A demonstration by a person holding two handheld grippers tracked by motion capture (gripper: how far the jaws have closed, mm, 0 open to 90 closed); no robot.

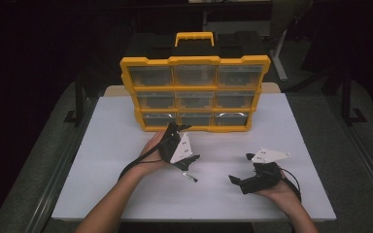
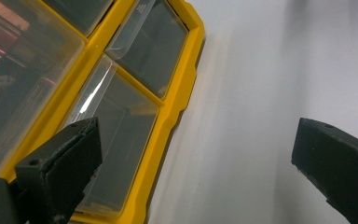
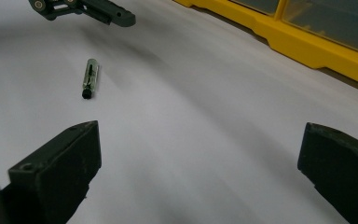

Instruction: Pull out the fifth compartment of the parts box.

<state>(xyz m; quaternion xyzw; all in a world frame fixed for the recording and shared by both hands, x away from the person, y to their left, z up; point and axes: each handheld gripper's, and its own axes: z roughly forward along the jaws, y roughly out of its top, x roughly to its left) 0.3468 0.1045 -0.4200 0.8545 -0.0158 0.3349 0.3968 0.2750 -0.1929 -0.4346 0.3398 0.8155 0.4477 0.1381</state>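
Note:
A yellow drawer organizer (image 1: 194, 61) with clear drawers stands upright at the back of the white table (image 1: 116, 184). My left gripper (image 1: 187, 144) is held just in front of its bottom row, open with nothing in it. In the left gripper view the jaws (image 2: 196, 154) stand wide apart beside the organizer's yellow frame (image 2: 168, 126). My right gripper (image 1: 240, 167) hovers at the front right, pointing left, open and holding nothing. A small clear tube with a black end (image 1: 190, 176) lies on the table between the grippers. The right gripper view shows this tube (image 3: 89, 79) ahead of the open jaws (image 3: 198, 149).
Part of the left gripper (image 3: 88, 10) and the organizer's lower edge (image 3: 307, 44) show at the top of the right gripper view. The organizer has a yellow carry handle (image 1: 194, 36) on top. Dark floor and metal frame legs surround the table.

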